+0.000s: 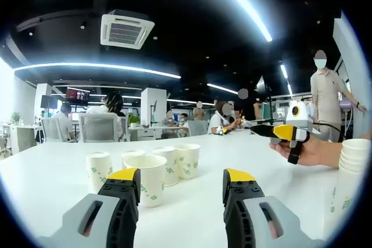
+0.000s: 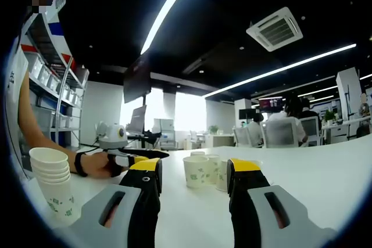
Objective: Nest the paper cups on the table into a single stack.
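Left gripper view, left to right. Loose paper cups point(image 1: 152, 177) stand upright in a tight cluster on the white table point(image 1: 52, 184), some touching, green print on their sides. The left gripper point(image 1: 181, 187) sits low over the near table edge, jaws apart, nothing between them; the nearest cup stands just beyond the left jaw tip. Further right the right gripper point(image 1: 278, 132) is held level above the table by a hand point(image 1: 308, 150), its jaws pointing toward the cups; I cannot tell whether they are parted. At far right a stack of nested cups point(image 1: 350, 169) stands upright.

Right gripper view, left to right. The nested stack point(image 2: 51, 183) stands at the near left. Behind it a forearm reaches in, the wrist strapped, the hand point(image 2: 100, 163) holding the left gripper point(image 2: 145, 154) level. The right gripper point(image 2: 195, 181) has its jaws apart and empty. The loose cups point(image 2: 203, 171) cluster beyond, between the jaw tips.
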Motion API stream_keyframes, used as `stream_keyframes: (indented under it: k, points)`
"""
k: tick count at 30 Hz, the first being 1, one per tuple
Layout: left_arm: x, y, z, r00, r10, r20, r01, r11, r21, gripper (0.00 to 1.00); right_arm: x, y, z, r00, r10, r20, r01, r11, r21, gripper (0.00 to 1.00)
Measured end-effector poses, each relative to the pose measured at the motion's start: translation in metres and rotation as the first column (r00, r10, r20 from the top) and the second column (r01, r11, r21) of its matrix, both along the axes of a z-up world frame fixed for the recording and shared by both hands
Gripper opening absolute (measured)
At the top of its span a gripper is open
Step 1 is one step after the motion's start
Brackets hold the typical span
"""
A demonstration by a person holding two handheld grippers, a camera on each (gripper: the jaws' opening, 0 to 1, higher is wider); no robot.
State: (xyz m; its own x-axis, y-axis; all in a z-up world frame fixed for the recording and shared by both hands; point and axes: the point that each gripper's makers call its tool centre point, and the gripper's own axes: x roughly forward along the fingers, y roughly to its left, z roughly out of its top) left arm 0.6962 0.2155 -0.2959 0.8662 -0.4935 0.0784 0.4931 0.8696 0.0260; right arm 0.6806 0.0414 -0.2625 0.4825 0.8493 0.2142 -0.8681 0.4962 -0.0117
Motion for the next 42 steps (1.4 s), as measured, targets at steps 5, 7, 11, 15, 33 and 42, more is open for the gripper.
stream_keyframes:
  k: [5, 7, 11, 15, 33, 42]
  points:
    - [-0.001, 0.0009, 0.0006, 1.0, 0.002, 0.003, -0.002, 1.0, -0.004, 0.61, -0.0002, -0.0011, 0.0, 1.0, -0.003, 0.002, 0.003, 1.0, 0.001, 0.47]
    - [-0.0016, 0.0006, 0.0007, 1.0, 0.003, 0.004, -0.003, 1.0, -0.006, 0.61, 0.0005, -0.0021, -0.0007, 1.0, -0.005, 0.0, 0.005, 1.0, 0.002, 0.47]
    - [-0.0024, -0.0006, 0.001, 1.0, 0.0, 0.007, 0.0, 1.0, -0.004, 0.61, 0.0013, -0.0037, -0.0014, 1.0, -0.011, -0.004, 0.011, 1.0, 0.003, 0.47]
    - [-0.0036, 0.0, 0.003, 1.0, 0.002, 0.012, -0.002, 1.0, -0.006, 0.61, 0.0024, -0.0038, -0.0023, 1.0, -0.012, -0.005, 0.012, 1.0, -0.001, 0.47]
    - [-0.0035, 0.0018, 0.0031, 1.0, 0.006, 0.013, -0.006, 1.0, -0.009, 0.61, 0.0036, -0.0071, -0.0032, 1.0, -0.023, -0.01, 0.023, 1.0, 0.003, 0.47]
    - [-0.0024, 0.0022, 0.0024, 1.0, 0.007, 0.013, -0.007, 1.0, -0.006, 0.61, 0.0043, -0.0076, -0.0023, 1.0, -0.024, -0.009, 0.024, 1.0, 0.004, 0.47]
